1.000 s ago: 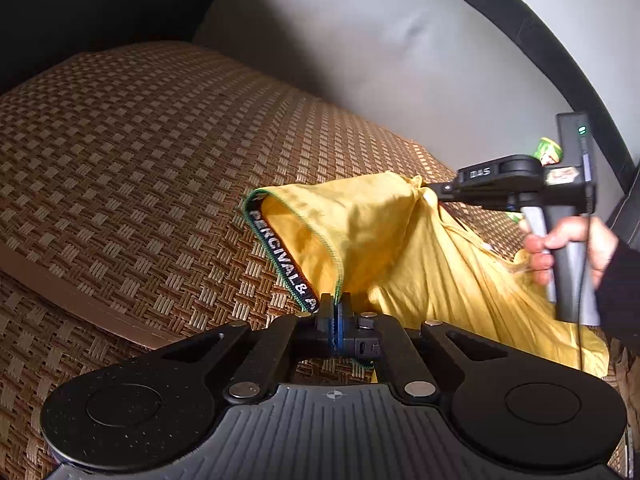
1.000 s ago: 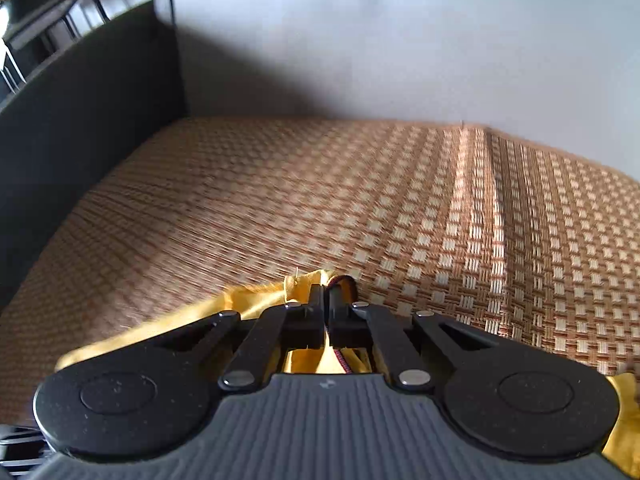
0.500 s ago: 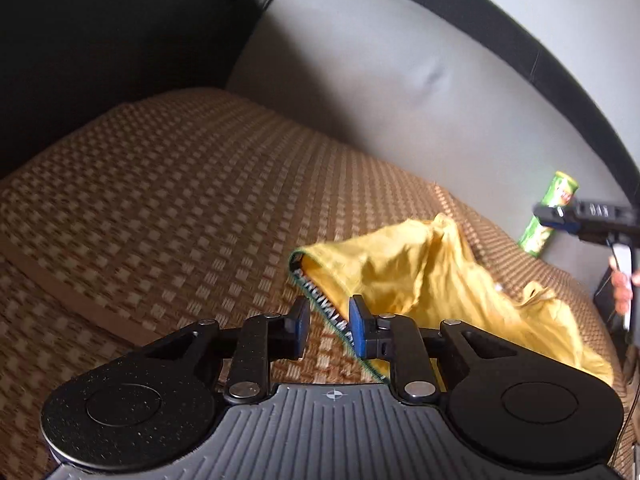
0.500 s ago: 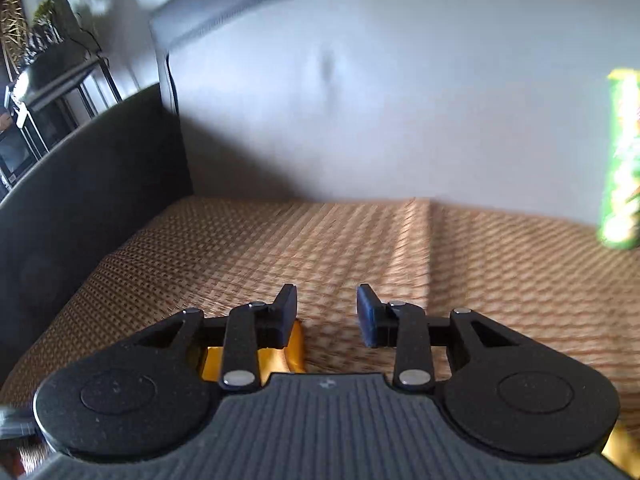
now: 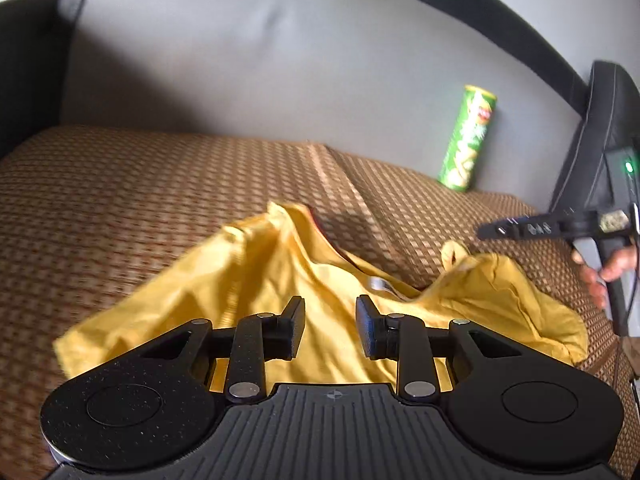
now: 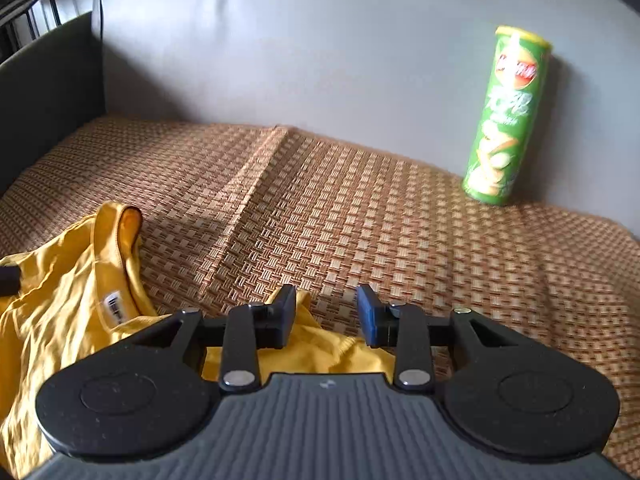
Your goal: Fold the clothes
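The yellow shirt point(image 5: 304, 280) lies crumpled on the woven brown seat mat point(image 5: 120, 200) of the sofa, toward the front edge of the seat and in front of the raised seam point(image 6: 256, 188) where two mat sections meet. Its neck opening faces up, and a small white label point(image 6: 114, 306) shows inside the collar point(image 6: 116, 240); the print on it is too small to read. One fold stands up as a peak in the middle of the cloth, and another bunch rises at the end nearer the right gripper.

The left gripper point(image 5: 330, 322) hangs above the middle of the shirt with its jaws spread wide; nothing sits between them, and they grasp no cloth. Whether the fingertips brush the fabric below cannot be told from this view. The right gripper point(image 6: 326, 312) is likewise released, jaws wide apart, over the shirt's edge where yellow cloth meets bare mat. Its left finger point(image 6: 282, 316) stands in front of a raised fold of the shirt, so contact there is unclear.

In the left wrist view the right gripper also appears from the side at the right edge, held by the person's right hand point(image 5: 608, 276), partly cut off by the frame, with a green light point(image 5: 629, 167) glowing on its body.

A green chip can point(image 6: 506, 116) stands upright at the back of the seat, against the grey backrest point(image 6: 320, 40), well apart from the shirt. The dark armrest point(image 6: 44, 92) closes the seat's far left side. The shirt's lower part is hidden behind both gripper bodies.
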The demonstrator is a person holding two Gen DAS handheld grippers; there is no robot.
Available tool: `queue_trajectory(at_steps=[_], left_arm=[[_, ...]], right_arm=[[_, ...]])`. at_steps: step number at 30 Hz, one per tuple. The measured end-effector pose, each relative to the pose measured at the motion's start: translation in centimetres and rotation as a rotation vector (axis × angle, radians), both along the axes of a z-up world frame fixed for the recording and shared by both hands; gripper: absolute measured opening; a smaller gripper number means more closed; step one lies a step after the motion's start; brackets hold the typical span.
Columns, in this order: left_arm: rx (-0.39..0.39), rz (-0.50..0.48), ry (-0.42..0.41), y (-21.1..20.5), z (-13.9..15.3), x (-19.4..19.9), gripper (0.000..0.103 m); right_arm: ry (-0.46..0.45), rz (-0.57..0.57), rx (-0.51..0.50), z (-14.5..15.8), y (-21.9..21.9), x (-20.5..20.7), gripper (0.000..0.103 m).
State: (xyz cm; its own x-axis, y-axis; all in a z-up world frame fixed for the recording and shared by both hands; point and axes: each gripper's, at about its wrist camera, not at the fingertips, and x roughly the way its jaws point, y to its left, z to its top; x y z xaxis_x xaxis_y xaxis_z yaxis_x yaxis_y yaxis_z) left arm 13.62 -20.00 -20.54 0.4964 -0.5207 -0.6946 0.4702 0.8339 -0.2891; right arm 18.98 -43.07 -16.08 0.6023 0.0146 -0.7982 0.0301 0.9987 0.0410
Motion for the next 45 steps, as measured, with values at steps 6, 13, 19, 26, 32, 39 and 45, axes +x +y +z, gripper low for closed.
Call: queue_trajectory(at_steps=[6,13,19,26,32,39,45], left_arm=[[0.053,-0.058,0.021,-2.5,-2.8,-0.7,0.046],[0.054,-0.033,0.058,-1.9,-4.3,-0.2,0.047],[0.072,-0.046,0.038,-1.9,-4.7,-0.5,0.046],[0.046,-0.053,0.022,-0.9,-4.9,-1.1,0.046],[0.012,-0.016,0.007,1.2,-2.7,-2.2,0.048],[0.042,0.09,-0.05,6.4,0.6,-3.6,0.055],[0.055,-0.013,0.005,3.7,1.1,-6.8,0.054]], right_arm=[[0.06,-0.008,0.013,-3.4,0.6,2.5,0.038],[0.104,-0.015,0.01,-3.1,0.3,1.6,0.007],[-0.014,-0.185,0.049,-2.5,-1.8,0.6,0.006],[-0.044,-0.322,-0.016,-5.7,-1.8,1.6,0.007],[-0.119,-0.342,0.041,-2.9,-3.8,-0.2,0.05],[-0.158,-0.325,0.037,2.1,-7.4,-8.6,0.05],[-0.08,-0.411,0.048,0.6,-10.7,-13.9,0.05]])
